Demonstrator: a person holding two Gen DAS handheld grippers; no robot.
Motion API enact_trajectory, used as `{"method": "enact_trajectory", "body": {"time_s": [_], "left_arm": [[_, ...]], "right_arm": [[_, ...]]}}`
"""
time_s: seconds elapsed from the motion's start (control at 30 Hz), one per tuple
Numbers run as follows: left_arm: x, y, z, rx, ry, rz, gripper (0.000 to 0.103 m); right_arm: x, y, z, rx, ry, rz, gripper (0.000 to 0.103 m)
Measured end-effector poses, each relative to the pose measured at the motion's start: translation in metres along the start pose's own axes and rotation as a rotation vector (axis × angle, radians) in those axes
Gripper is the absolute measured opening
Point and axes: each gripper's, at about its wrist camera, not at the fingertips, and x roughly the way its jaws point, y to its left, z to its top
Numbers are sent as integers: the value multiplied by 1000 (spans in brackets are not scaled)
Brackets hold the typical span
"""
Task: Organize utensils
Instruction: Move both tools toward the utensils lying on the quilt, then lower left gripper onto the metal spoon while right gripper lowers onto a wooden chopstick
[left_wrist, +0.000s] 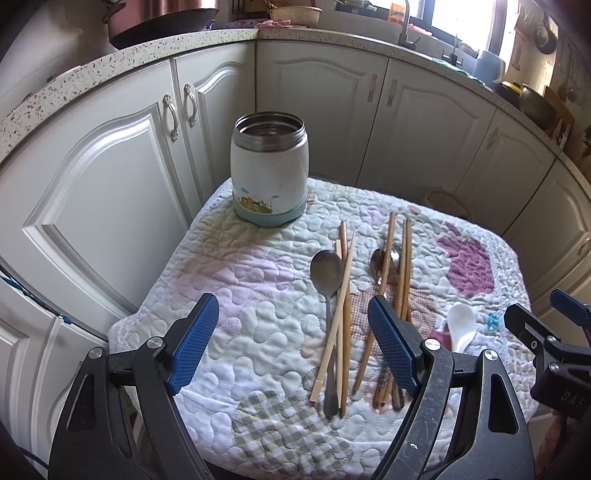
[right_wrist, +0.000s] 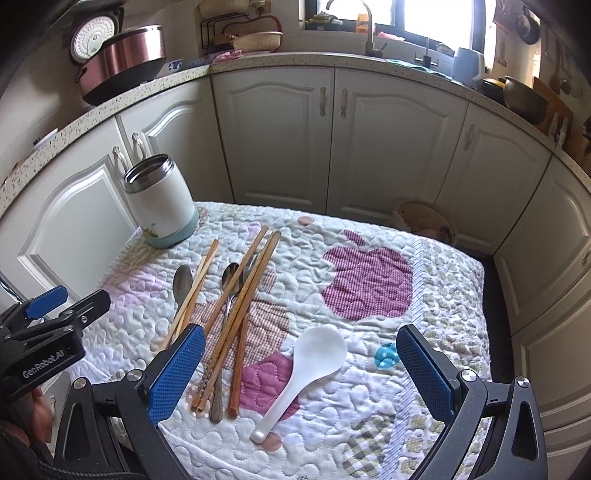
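We judge the step in hand to be the first pick, since nothing yet stands in the jar (left_wrist: 269, 166), which sits upright and lidless at the far left corner of the quilt (left_wrist: 229, 266). All the utensils lie nearer to us than the jar and to its right: closest to it a metal spoon (left_wrist: 327, 275) with pale chopsticks (left_wrist: 341, 314) crossing its handle, then farther right of the jar a bundle of darker chopsticks (left_wrist: 402, 266) lying over a second spoon (left_wrist: 380, 264), and farthest from the jar the white ladle (right_wrist: 314, 360), alone on the cloth. Our left gripper (left_wrist: 291, 339) hangs with its jaws wide and nothing between them, hovering over the quilt on the near side of the jar; our right gripper (right_wrist: 301, 373) is likewise spread and empty, with the ladle lying below the gap, seemingly untouched. To do this well we would take the ladle first, as it lies free of the tangle, closing across its narrow handle rather than the broad bowl. For the chopsticks we should come down square across the shafts, gather a pair together, and lift clear before swinging toward the jar, lest the soft quilt drag or a stick roll. We drop each piece handle-down into the jar's mouth, taking care not to knock it over.
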Motion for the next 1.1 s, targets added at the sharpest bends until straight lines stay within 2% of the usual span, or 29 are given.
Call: {"method": "enact_trajectory", "body": {"time_s": [0.2,0.33,0.5,0.77,0.9,1.1], "left_arm": [[-4,4,6,-7,8,-46,83],[2,6,8,-7,26,-71,83],[10,11,10,-7,44,-91,83],[31,23,10,15,100,-111,83],[47,29,10,-15,143,-133,83],[64,29,14,-32,183,-153,83]], "right_arm": [[-1,-11,1,38,-16,31,103],[6,-18,1,71,-10,87,103],[24,-15,7,49,35,128,81],[44,-21,8,80,79,184,74],[57,-21,5,73,122,208,60],[69,-28,9,112,136,245,60]]}}
